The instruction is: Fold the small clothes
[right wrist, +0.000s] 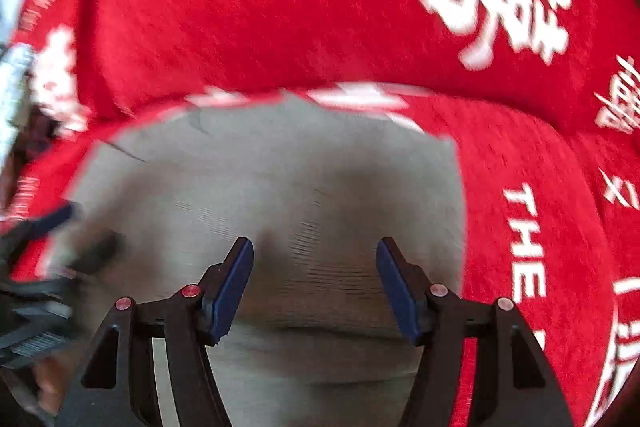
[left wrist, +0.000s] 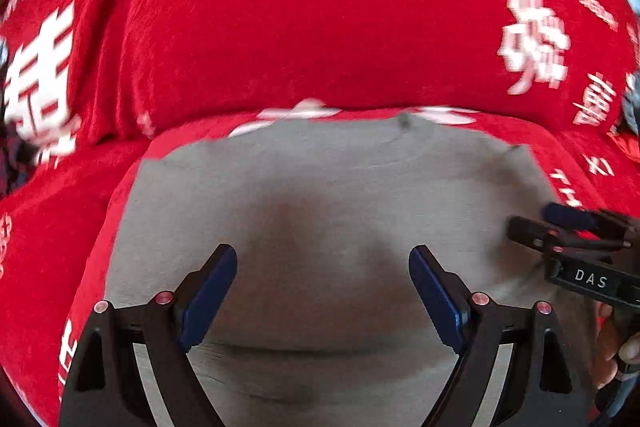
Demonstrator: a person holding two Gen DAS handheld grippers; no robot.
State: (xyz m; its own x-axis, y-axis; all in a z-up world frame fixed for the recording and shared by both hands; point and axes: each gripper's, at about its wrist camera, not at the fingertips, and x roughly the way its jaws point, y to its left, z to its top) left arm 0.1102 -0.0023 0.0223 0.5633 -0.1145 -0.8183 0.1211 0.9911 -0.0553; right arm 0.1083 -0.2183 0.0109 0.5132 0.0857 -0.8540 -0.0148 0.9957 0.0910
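- Left wrist view: the left gripper (left wrist: 323,289) hangs over a grey garment (left wrist: 320,195) with its jaws spread wide and nothing between the blue pads (left wrist: 208,301).
- The garment lies flat on a red cover (left wrist: 280,7) printed with white characters, at the near part of the seat and just before the cushion that rises behind it.
- The right gripper (left wrist: 532,221) enters from the right and sits over the garment's right edge; a hand (left wrist: 610,351) shows behind it.
- The far hem runs across the view, with a rounded neckline seam just below it; the left edge slants down toward the camera.
- Right wrist view: the right gripper (right wrist: 315,285) is released too, its jaws apart and empty, above the garment (right wrist: 280,179).
- The garment's right edge stands clear against the cover (right wrist: 280,7), with bare cover beyond it to the right.
- The left gripper (right wrist: 52,227) is a blurred shape at the left edge; from here its jaws cannot be read.
- Handling, as a judgement: the cloth looks thin, soft and light. It should drape and slide on the nap rather than hold a shape, and a pinch in the middle would only bunch it.
- The best holds seem to be the corners or side edges, where one layer can be lifted cleanly.
- Open room lies to the right and toward the camera; the cushion close behind limits a fold away from the person.
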